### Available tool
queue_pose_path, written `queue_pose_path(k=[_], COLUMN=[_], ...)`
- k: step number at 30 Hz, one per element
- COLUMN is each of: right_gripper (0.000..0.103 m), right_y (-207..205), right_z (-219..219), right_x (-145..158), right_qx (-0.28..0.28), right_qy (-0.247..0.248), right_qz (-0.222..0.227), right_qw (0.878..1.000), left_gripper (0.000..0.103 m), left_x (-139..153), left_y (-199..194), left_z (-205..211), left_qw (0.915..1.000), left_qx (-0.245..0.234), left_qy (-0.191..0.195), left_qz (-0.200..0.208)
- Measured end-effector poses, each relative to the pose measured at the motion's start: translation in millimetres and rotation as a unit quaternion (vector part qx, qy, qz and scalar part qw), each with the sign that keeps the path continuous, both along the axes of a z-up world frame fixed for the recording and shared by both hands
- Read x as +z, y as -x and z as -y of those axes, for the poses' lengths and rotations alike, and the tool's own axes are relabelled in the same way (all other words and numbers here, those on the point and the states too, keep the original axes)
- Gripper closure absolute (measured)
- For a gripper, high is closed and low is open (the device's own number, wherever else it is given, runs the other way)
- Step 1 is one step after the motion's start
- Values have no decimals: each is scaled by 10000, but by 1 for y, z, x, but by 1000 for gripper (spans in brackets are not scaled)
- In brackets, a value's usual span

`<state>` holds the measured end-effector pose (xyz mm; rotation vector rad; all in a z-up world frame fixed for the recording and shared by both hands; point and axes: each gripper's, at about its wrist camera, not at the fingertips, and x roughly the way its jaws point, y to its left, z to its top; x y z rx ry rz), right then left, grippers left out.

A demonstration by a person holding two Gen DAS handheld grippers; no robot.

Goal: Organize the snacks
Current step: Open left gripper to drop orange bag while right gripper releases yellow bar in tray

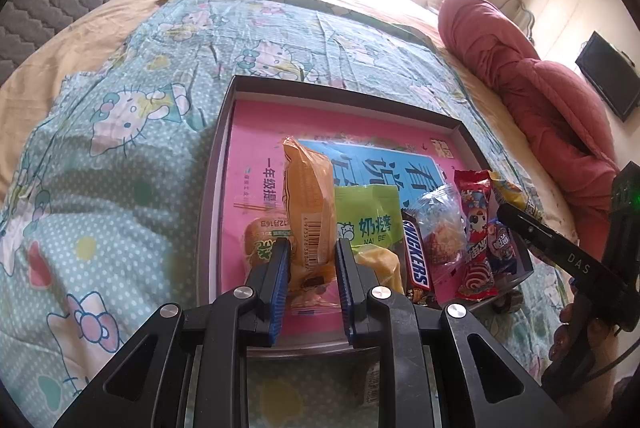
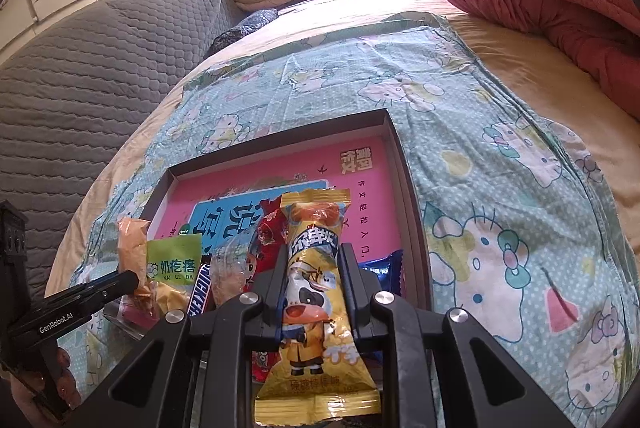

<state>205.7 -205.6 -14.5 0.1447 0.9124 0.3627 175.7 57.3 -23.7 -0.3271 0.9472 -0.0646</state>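
Observation:
A shallow brown tray with a pink book cover inside lies on the bed. My left gripper is shut on an orange snack packet, held upright over the tray's near end. Beside it lie a green packet, a Snickers bar, a clear bag and a red packet. In the right wrist view my right gripper is shut on a yellow cartoon-cow packet above the tray. The same orange packet, green packet and left gripper show at left.
The tray rests on a teal cartoon-cat sheet over a beige bed. A rolled red quilt lies along the right side, a grey padded headboard at left. A blue wrapper sits by the tray's right wall. A hand holds the right gripper.

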Motion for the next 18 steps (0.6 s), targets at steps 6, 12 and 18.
queue_pose_path(k=[6,12,18], right_gripper=[73,63,61], right_y=[0,4,6], right_z=[0,7,11], right_x=[3,11,17], right_qx=[-28,-87,-105], right_qy=[14,-67,-108], right_qz=[49,216,286], right_qw=[10000,9997,9995], left_gripper=[77,64,51], left_x=[2,6,14], left_y=[1,3,6], left_z=[-2,-8,-10], left_qw=[10000,9998,9995], left_qx=[36,84,51], left_qy=[28,120,195], left_qz=[23,100,227])
